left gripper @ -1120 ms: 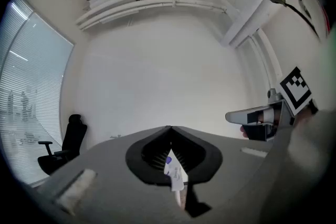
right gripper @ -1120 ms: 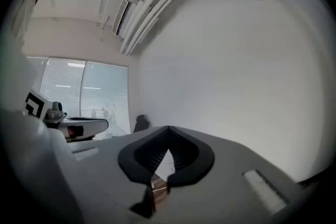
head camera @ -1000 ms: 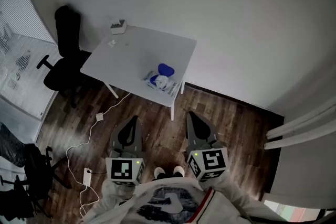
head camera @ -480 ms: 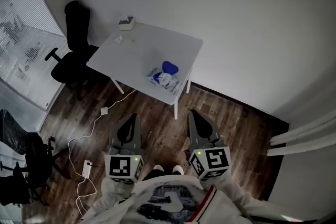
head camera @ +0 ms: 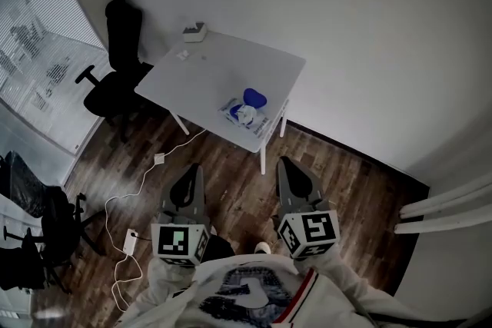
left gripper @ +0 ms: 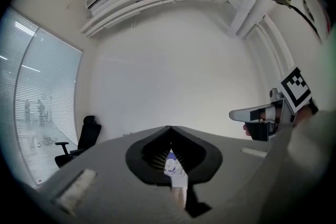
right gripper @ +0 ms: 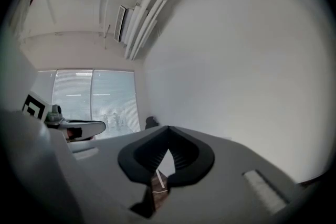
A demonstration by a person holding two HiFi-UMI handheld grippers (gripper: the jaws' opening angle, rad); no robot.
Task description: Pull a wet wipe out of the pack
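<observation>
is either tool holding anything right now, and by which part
Nothing is held: left tool and right tool are shut and empty; the wet wipe pack lies on the table.

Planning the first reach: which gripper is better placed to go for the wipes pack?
Probably the left gripper: its view looks straight at the pack past its shut fingers, while the right gripper sees table edge and floor. Both are short of the table.

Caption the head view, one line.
Standing short of the white table with the wipe pack, left gripper and right gripper shut, empty, over the wood floor.
</observation>
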